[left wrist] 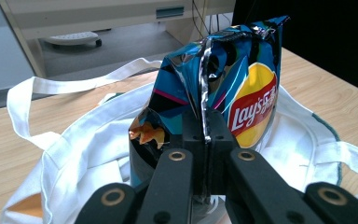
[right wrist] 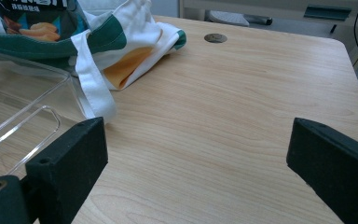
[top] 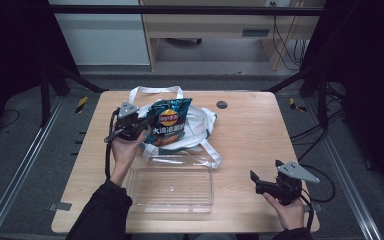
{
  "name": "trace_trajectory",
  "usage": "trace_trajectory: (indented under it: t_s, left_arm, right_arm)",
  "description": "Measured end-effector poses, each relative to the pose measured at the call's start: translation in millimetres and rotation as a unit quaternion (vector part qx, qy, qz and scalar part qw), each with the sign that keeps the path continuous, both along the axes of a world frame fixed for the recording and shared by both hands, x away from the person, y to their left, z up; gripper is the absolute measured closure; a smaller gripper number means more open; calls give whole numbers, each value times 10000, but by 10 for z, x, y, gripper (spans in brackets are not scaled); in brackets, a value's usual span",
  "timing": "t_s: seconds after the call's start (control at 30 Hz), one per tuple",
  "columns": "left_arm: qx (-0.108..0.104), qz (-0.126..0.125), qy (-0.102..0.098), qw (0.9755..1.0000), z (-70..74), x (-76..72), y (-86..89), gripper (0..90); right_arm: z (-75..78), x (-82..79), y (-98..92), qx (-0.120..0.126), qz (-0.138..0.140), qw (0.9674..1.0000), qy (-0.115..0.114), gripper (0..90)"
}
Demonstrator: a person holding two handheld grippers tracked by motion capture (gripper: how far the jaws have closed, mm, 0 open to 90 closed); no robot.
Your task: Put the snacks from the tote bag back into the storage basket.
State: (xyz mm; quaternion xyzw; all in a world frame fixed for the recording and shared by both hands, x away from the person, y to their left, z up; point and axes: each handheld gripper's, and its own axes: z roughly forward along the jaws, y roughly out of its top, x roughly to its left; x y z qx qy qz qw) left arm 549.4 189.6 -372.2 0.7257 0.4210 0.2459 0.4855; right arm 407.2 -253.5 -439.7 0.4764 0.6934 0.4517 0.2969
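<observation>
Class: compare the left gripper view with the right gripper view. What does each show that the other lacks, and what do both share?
Left gripper view: jaws shut on the chip bag's crimped back seam, and the Lay's logo. Right gripper view: open jaws over bare table, the clear plastic tray, and a round grommet. Both: the chip bag, the white tote bag and the wooden table.

A light wooden table with rounded corners (top: 260, 135) carries a white cloth tote bag with green trim (top: 200, 125) at its far middle and a clear rectangular plastic tray (top: 172, 187) near its front, just left of centre. A small round grey grommet (top: 222, 104) sits far, right of the bag.
</observation>
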Motion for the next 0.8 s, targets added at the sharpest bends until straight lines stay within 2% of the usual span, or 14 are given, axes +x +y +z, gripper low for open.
trace_trajectory:
  t_s: [0.17,0.27,0.37,0.6,0.73,0.8]
  left_arm:
    - [-182,-107,-53,9998,28,-41,1,900]
    - [-318,-156,-172,9992,88,-107,-2,900]
    - [-361,-175,-250,9989,131,-145,-2,900]
    - [-596,-221,-513,9967,328,-267,17,900]
    - [-705,-334,-728,9943,470,-361,12,900]
    - [-697,-362,-827,9935,548,-413,-3,900]
  right_arm:
    - [2,-1,-5,5,0,10000,-1,54]
    - [2,-2,-4,3,3,10000,-4,54]
    - [3,-3,-4,3,8,10000,-1,54]
    - [1,-1,-1,0,2,10000,-4,54]
    - [2,-3,-2,-3,7,10000,-4,54]
    - [2,-3,0,3,6,10000,-2,54]
